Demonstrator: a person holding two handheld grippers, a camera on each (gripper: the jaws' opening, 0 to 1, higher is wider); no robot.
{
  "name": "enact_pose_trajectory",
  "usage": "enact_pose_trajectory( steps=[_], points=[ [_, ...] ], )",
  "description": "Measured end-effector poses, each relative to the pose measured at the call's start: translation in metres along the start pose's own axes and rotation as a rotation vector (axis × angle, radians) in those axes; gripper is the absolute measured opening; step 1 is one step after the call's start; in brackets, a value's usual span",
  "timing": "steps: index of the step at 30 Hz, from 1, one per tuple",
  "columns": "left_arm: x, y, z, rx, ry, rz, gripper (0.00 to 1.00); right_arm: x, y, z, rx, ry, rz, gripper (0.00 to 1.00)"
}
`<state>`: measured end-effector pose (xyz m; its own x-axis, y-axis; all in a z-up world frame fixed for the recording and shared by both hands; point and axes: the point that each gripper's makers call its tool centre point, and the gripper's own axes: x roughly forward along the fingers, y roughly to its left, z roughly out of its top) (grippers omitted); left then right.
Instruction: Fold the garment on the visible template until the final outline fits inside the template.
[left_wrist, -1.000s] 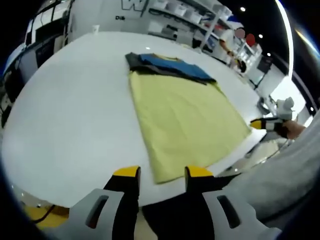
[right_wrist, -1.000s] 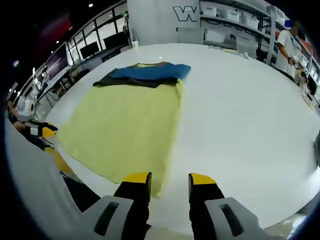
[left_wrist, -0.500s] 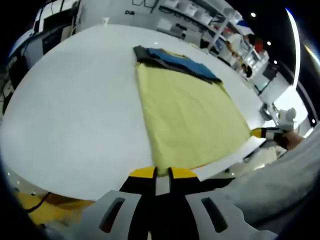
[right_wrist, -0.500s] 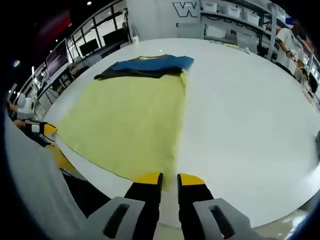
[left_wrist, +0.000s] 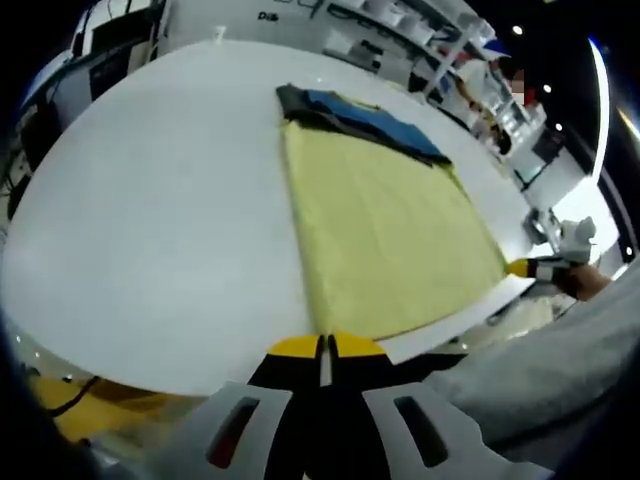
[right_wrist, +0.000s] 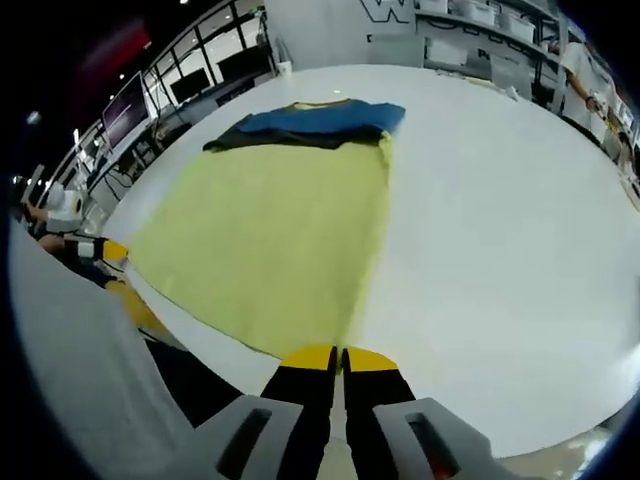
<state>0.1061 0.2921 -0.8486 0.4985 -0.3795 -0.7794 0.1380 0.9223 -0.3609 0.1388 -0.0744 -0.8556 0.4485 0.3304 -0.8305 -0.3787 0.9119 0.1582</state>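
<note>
A long yellow garment (left_wrist: 385, 225) (right_wrist: 275, 230) lies flat on the white table (left_wrist: 150, 200) (right_wrist: 480, 220). Its far end is blue (left_wrist: 370, 115) (right_wrist: 320, 117) with a dark grey part (left_wrist: 300, 105) (right_wrist: 250, 140). My left gripper (left_wrist: 323, 346) is shut on the garment's near left corner at the table's front edge. My right gripper (right_wrist: 338, 356) is shut on the near right corner. Each gripper also appears in the other's view at its own corner: the right gripper (left_wrist: 520, 267) and the left gripper (right_wrist: 105, 250). I cannot make out a separate template outline.
The table's front edge (left_wrist: 450, 322) (right_wrist: 200, 330) runs just behind the near hem. A grey sleeve (left_wrist: 540, 370) (right_wrist: 70, 380) fills the near side. Shelves with white bins (left_wrist: 360, 40) (right_wrist: 470, 30), desks with monitors (right_wrist: 150, 100) and a person (left_wrist: 500, 85) stand beyond the table.
Both grippers were open a second ago, just short of the near hem. Each has moved onto its corner of the yellow garment and shut there. The garment has not moved.
</note>
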Motion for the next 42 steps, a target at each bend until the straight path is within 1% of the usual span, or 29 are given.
enact_pose_trajectory(
  steps=[2,5,9,12,15,17,19,22,23,24,27,28,31,32,33,34,35,37,38,40,41,42],
  points=[
    [-0.003,0.001,-0.003,0.004,0.004,0.001,0.0,-0.002,0.004,-0.006,-0.014,0.01,0.004,0.0],
    [-0.008,0.006,-0.014,0.001,0.025,0.008,0.0,-0.004,0.013,-0.015,-0.019,0.028,0.015,0.0],
    [-0.017,0.016,-0.032,0.01,0.063,0.021,0.0,-0.014,0.027,-0.031,-0.004,0.046,0.042,0.0],
    [-0.022,0.015,-0.038,-0.004,0.075,0.027,0.0,-0.018,0.03,-0.04,0.008,0.06,0.06,0.0],
    [-0.024,0.015,-0.041,-0.019,0.077,0.024,0.0,-0.019,0.031,-0.043,0.015,0.063,0.067,0.0],
    [-0.024,0.015,-0.042,-0.022,0.079,0.019,0.0,-0.021,0.03,-0.04,0.016,0.067,0.067,0.0],
    [-0.025,0.008,-0.04,-0.009,0.096,-0.002,0.0,-0.023,0.03,-0.036,0.013,0.069,0.067,0.0],
    [-0.029,0.005,-0.031,0.027,0.085,-0.013,0.0,-0.027,0.03,-0.026,0.01,0.06,0.072,0.0],
    [-0.032,-0.001,-0.021,0.033,0.059,-0.03,0.0,-0.028,0.028,-0.019,0.004,0.044,0.073,0.0],
    [-0.033,-0.002,-0.015,0.029,0.039,-0.039,0.0,-0.028,0.027,-0.015,0.002,0.037,0.074,0.0],
    [-0.036,-0.005,0.012,0.014,-0.054,-0.071,0.0,-0.037,0.029,0.005,-0.027,0.003,0.073,0.0],
    [-0.037,-0.003,0.017,0.009,-0.061,-0.074,0.0,-0.038,0.03,0.009,-0.031,-0.004,0.073,0.0],
    [-0.038,0.002,0.035,0.018,-0.109,-0.082,0.0,-0.039,0.027,0.022,-0.054,-0.032,0.068,0.0],
    [-0.039,0.001,0.041,0.024,-0.12,-0.087,0.0,-0.042,0.031,0.029,-0.057,-0.045,0.067,0.0],
    [-0.043,-0.006,0.054,0.044,-0.147,-0.096,0.0,-0.045,0.03,0.041,-0.044,-0.075,0.068,0.0],
    [-0.043,-0.008,0.063,0.095,-0.165,-0.115,0.0,-0.047,0.029,0.048,-0.04,-0.089,0.066,0.0],
    [-0.044,-0.009,0.068,0.114,-0.177,-0.114,0.0,-0.046,0.027,0.052,-0.039,-0.092,0.068,0.0],
    [-0.044,-0.009,0.076,0.116,-0.187,-0.114,0.0,-0.046,0.025,0.061,-0.044,-0.113,0.071,0.0],
    [-0.045,-0.011,0.084,0.124,-0.205,-0.115,0.0,-0.046,0.023,0.068,-0.047,-0.127,0.073,0.0],
    [-0.046,-0.01,0.096,0.137,-0.234,-0.097,0.0,-0.048,0.02,0.084,-0.053,-0.158,0.075,0.0],
    [-0.046,-0.01,0.102,0.138,-0.246,-0.092,0.0,-0.048,0.018,0.089,-0.056,-0.17,0.075,0.0],
    [-0.048,-0.012,0.114,0.138,-0.28,-0.086,0.0,-0.049,0.016,0.095,-0.057,-0.184,0.077,0.0]
  ],
)
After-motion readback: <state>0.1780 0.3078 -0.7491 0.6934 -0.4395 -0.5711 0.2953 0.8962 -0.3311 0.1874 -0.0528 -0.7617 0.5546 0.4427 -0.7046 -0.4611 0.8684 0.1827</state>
